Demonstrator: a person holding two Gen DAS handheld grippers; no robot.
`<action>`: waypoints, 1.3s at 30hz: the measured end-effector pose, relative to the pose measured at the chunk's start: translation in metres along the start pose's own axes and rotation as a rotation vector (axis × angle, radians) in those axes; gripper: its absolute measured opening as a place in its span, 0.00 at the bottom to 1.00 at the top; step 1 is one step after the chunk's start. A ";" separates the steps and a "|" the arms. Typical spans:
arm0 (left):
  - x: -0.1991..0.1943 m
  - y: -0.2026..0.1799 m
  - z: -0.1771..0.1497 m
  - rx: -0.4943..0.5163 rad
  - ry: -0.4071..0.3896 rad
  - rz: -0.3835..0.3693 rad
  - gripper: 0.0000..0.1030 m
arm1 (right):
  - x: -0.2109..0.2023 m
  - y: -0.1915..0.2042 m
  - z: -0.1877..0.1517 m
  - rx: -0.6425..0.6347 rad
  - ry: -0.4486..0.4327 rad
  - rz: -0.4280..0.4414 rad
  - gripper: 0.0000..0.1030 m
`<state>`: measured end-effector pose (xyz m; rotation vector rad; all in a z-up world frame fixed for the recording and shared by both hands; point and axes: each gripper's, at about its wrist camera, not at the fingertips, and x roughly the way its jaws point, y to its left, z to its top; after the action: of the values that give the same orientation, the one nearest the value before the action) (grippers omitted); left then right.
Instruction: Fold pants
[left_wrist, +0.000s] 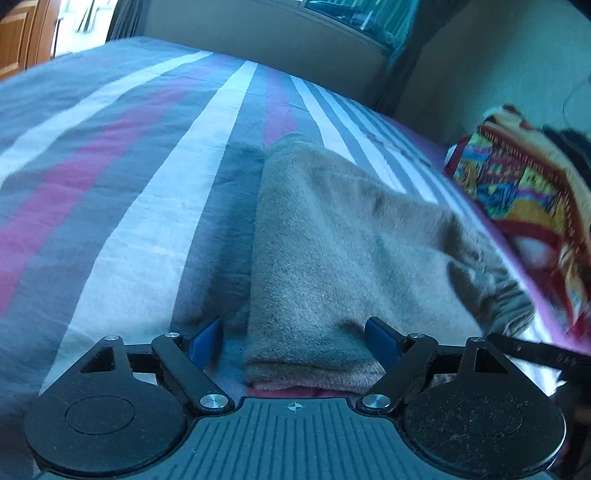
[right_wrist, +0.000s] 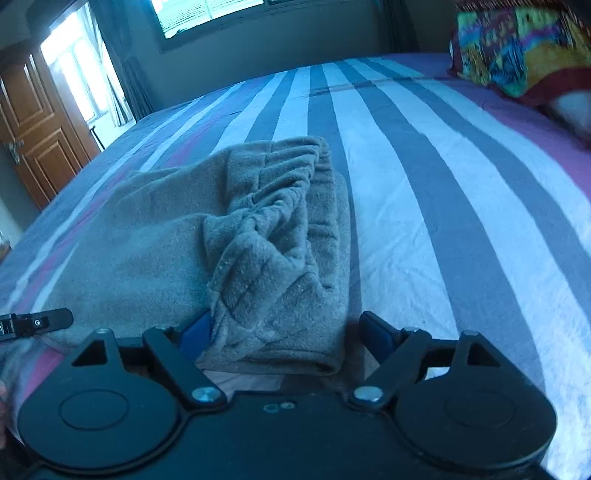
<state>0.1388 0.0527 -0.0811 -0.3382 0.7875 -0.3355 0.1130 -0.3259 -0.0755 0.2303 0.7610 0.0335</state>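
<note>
Pants (left_wrist: 332, 251) lie folded on the striped bed (left_wrist: 140, 184). Left tongs (left_wrist: 295, 341) gape around the near fold, right tongs (right_wrist: 284, 338) gape around the waistband end, neither pinching. I'd grab all layers evenly, then fold slowly.

Home bedrm: striped bed (right_wrist: 424, 192), wood door (right_wrist: 33, 122), curtained window (right_wrist: 207, 14).

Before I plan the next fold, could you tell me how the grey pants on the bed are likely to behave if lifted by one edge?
The grey pants look like soft fleece, so they would probably droop. The gathered waistband already bunches, so layers may slip apart. On the striped bedsheet, pushing would likely wrinkle them rather than slide them.
</note>
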 end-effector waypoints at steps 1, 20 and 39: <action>0.000 0.003 0.001 -0.013 0.002 -0.016 0.80 | 0.000 -0.002 0.001 0.014 0.004 0.008 0.81; 0.043 0.029 0.034 -0.125 0.031 -0.214 0.80 | 0.000 -0.026 0.025 0.151 0.007 0.132 0.79; 0.077 0.056 0.043 -0.220 0.070 -0.420 0.69 | 0.010 -0.079 0.035 0.406 -0.064 0.431 0.39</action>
<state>0.2299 0.0780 -0.1245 -0.7058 0.8217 -0.6586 0.1399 -0.4085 -0.0755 0.7762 0.6373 0.2799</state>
